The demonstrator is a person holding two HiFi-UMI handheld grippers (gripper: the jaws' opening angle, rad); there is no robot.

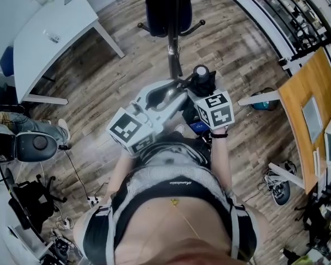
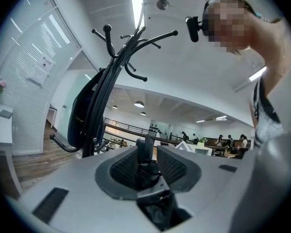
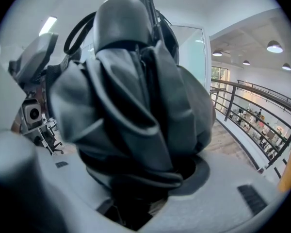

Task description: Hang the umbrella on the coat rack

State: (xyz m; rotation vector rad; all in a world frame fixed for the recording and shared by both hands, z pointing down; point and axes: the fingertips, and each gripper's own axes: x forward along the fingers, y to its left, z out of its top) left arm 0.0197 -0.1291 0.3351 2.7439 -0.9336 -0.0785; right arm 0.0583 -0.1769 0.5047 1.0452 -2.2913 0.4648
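Observation:
A black coat rack (image 1: 175,48) stands just ahead of me, its curved hooks (image 2: 111,72) high in the left gripper view, with a dark jacket (image 1: 163,7) hanging on it. My right gripper (image 1: 202,90) is shut on the folded black umbrella (image 3: 136,106), whose round handle top (image 1: 201,70) points up. The right gripper view shows a strap loop (image 3: 76,30) on the handle. My left gripper (image 1: 176,91) is beside the umbrella at its left. Its jaws (image 2: 146,168) stand slightly apart, with a narrow dark strap (image 2: 145,152) between them and a gap on either side.
A white table (image 1: 49,32) is at the far left, and an office chair (image 1: 33,145) stands left of me with cables on the wood floor. A wooden desk (image 1: 309,109), a blue object (image 1: 262,101) and shoes (image 1: 278,186) are on the right. A railing (image 3: 242,110) runs behind.

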